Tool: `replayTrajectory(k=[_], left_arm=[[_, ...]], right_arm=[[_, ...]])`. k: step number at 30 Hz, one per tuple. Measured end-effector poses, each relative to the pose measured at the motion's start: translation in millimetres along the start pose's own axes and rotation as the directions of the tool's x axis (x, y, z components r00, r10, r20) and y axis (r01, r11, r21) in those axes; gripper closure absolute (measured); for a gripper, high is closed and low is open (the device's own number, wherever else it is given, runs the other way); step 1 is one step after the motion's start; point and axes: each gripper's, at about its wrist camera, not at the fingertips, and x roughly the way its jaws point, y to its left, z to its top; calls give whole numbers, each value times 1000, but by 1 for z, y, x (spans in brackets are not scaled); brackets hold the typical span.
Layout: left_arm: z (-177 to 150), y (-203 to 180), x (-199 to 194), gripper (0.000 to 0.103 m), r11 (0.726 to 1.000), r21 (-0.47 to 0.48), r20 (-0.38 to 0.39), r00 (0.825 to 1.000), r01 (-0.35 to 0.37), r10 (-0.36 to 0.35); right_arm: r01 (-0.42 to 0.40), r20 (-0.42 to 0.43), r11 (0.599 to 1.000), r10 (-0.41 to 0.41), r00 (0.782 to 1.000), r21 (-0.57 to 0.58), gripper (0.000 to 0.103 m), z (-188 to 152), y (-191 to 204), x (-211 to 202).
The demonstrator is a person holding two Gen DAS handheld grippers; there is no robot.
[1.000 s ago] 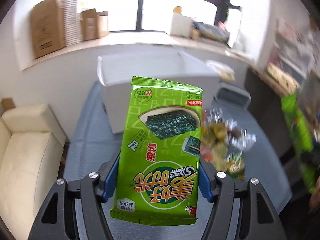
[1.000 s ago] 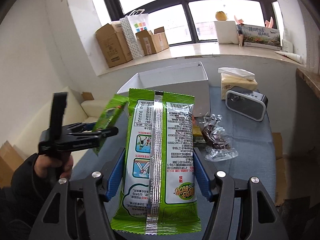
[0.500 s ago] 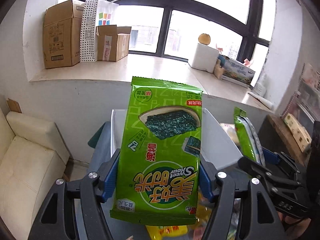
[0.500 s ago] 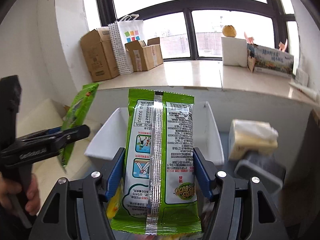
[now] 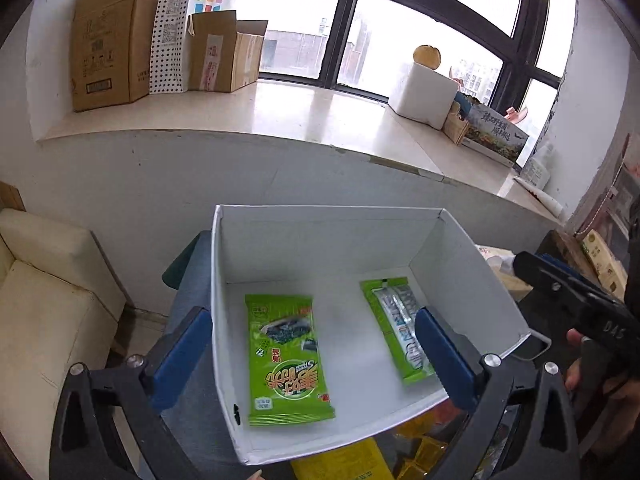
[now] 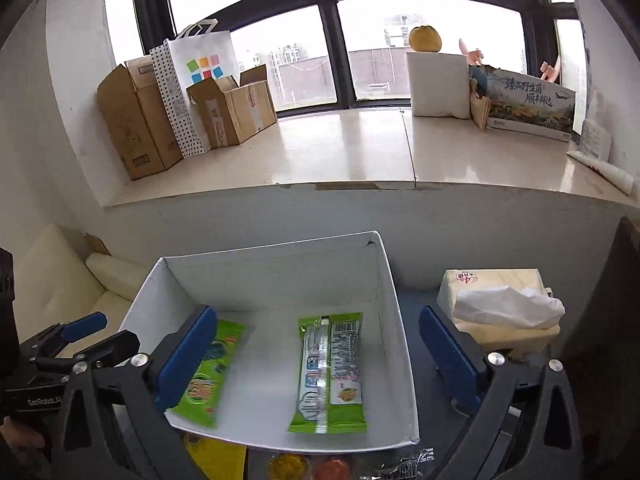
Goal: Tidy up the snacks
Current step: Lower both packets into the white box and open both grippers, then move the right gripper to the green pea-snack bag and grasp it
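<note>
Both seaweed packs (image 5: 286, 356) (image 6: 330, 372) lie in the white box (image 5: 320, 236); both grippers (image 5: 316, 364) (image 6: 316, 360) gape empty (fetch loose snacks (image 6: 288, 466) at six o'clock).

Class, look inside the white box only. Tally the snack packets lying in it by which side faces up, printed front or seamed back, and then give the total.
In the white box:
Front up, green seaweed packet: 1
Back up, green packet with the silver seam: 1
Total: 2

You see glossy plastic seaweed packets (image 5: 286, 360) in a matt white cardboard box (image 5: 320, 236) (smooth-walled); your fingers (image 5: 182, 354) carry blue matt pads.
</note>
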Motion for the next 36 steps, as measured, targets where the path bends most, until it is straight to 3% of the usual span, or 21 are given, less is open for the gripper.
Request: replayTrajectory(k=[6,9,12,18,21,25,31,36], left_arm=[[-14,-4,-16,0,999,37,5,1000,-9,9],[-29,-19,-33,0,983,139,65,992,-118,110],[-53,-35,-54,0,972,204,99,990,-117,98],[-105,-53,-95,0,970,228,79,995,-81,65],[-132,-59,-118,0,975,222,59,998,-35,22],[-166,-66,-148,0,974,225,63,998,-23,9],[-214,-70,-180,0,980,197,35,999,3,-10],[-233,-71,-189,0,980,198,9,1000,9,-11]], right_arm=[[-16,-16,1000,15,1000,-6,0,-15,2,-14],[-69,55,998,69,996,13,0,-27,7,-40],[-71,114,997,69,991,7,0,-43,10,-72],[-95,60,995,95,994,-13,0,-99,12,-133],[-64,27,997,65,998,-35,0,-133,11,-157],[-62,-3,998,62,998,-27,0,-179,9,-181],[-35,-74,998,31,997,-45,0,-231,9,-183],[19,-99,996,-28,995,-90,0,-247,18,-166]])
